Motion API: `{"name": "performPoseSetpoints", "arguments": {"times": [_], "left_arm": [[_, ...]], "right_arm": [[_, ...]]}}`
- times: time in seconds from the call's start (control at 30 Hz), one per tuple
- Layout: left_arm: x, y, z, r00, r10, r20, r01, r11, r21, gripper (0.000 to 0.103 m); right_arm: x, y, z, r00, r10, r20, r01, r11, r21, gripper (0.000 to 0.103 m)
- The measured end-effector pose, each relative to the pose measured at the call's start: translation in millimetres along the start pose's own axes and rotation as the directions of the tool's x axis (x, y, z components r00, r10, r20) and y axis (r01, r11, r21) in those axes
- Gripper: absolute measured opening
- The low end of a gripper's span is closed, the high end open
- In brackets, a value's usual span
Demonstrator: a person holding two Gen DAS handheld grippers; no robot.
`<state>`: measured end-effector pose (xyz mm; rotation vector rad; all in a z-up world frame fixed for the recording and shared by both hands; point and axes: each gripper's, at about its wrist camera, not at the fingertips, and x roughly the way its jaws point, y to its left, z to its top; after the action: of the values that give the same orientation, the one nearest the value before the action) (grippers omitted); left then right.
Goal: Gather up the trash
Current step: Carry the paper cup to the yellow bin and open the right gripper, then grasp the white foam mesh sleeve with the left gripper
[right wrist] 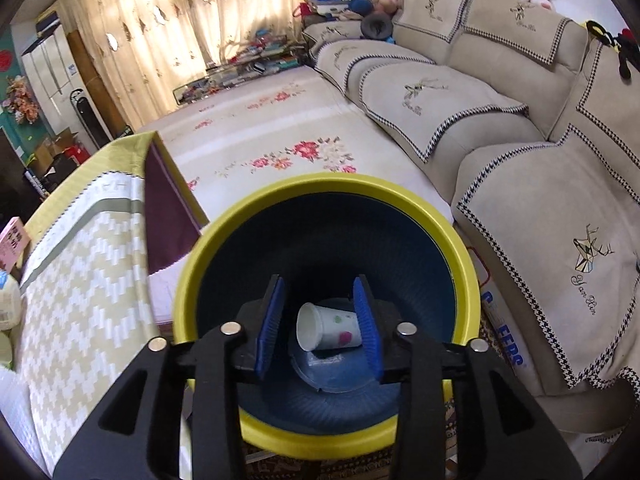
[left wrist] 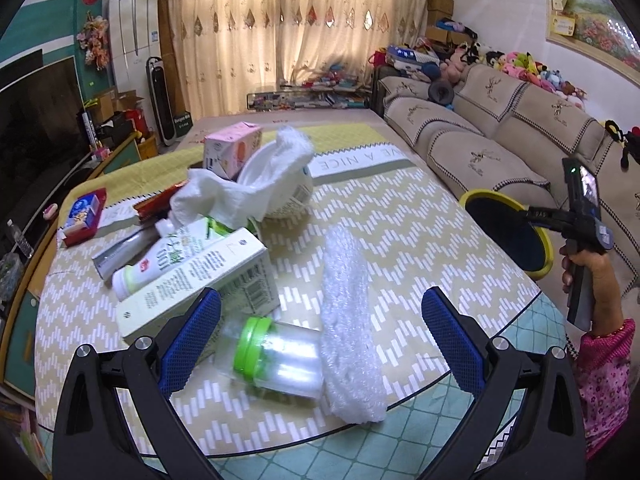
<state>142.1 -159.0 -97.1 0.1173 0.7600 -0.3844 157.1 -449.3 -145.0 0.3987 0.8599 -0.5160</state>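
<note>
Right gripper (right wrist: 320,328) hung part-open, empty, over bin (right wrist: 224,232), cup (right wrist: 328,330) inside; left gripper (left wrist: 320,336) wide open, lining up on jar (left wrist: 276,354).

Trash bin (right wrist: 324,188) mouth unobstructed; only a paper cup (right wrist: 328,330) lies at its bottom. On the surface (left wrist: 420,216), bare cloth right of the bubble wrap roll (left wrist: 348,320). Left half crowded: jar (left wrist: 276,354), carton (left wrist: 200,280), tissue (left wrist: 240,188).
</note>
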Motion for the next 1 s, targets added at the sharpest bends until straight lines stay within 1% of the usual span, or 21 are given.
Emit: {"name": "performPoseSetpoints", "arguments": {"times": [0.2,0.23,0.3,0.37,0.47,0.5,0.57,0.6,0.67,0.7,0.73,0.77,1.0], "left_arm": [[19,-8,1,0.999,-0.021,-0.04,0.022,1.0,0.02,0.099],[20,-10,1,0.999,-0.024,-0.044,0.025,0.999,0.023,0.099],[23,-15,2,0.998,-0.029,-0.054,0.031,0.999,0.033,0.094],[28,-18,1,0.997,-0.027,-0.069,0.03,0.999,0.041,0.082],[35,-19,1,0.995,-0.031,-0.096,0.034,0.999,0.031,0.071],[38,-19,1,0.994,-0.034,-0.105,0.037,0.999,0.027,0.069],[42,-20,0,0.993,-0.033,-0.118,0.036,0.999,0.025,0.057],[43,-20,0,0.992,-0.033,-0.121,0.036,0.999,0.026,0.053],[46,-22,0,0.991,-0.033,-0.13,0.036,0.999,0.025,0.032],[47,-22,0,0.991,-0.035,-0.131,0.038,0.999,0.023,0.027],[48,-22,0,0.991,-0.035,-0.132,0.039,0.999,0.022,0.017],[48,-23,1,0.991,-0.035,-0.131,0.039,0.999,0.023,0.012],[41,-43,10,0.992,-0.074,-0.099,0.081,0.994,0.069,0.012]], "right_arm": [[-13,6,-2,1.0,0.023,0.018,-0.023,1.0,-0.017,0.037],[-15,6,-3,0.999,0.027,0.02,-0.027,0.999,-0.017,0.037],[-18,5,-5,0.999,0.031,0.025,-0.03,0.999,-0.015,0.037],[-20,4,-6,0.999,0.033,0.029,-0.032,0.999,-0.012,0.037],[-23,1,-7,0.999,0.037,0.032,-0.037,0.999,-0.007,0.037],[-23,1,-7,0.999,0.037,0.033,-0.037,0.999,-0.005,0.037],[-24,-1,-8,0.999,0.037,0.035,-0.037,0.999,-0.001,0.037],[-24,-2,-9,0.999,0.039,0.035,-0.039,0.999,0.001,0.037],[-25,-4,-10,0.998,0.043,0.037,-0.043,0.999,0.004,0.037],[-26,-6,-11,0.998,0.045,0.038,-0.046,0.999,0.006,0.037],[-27,-7,-11,0.998,0.049,0.04,-0.05,0.999,0.008,0.037],[-28,-8,-13,0.998,0.052,0.042,-0.053,0.999,0.008,0.037],[-40,-16,-22,0.996,0.062,0.059,-0.063,0.998,0.012,0.037]]}}
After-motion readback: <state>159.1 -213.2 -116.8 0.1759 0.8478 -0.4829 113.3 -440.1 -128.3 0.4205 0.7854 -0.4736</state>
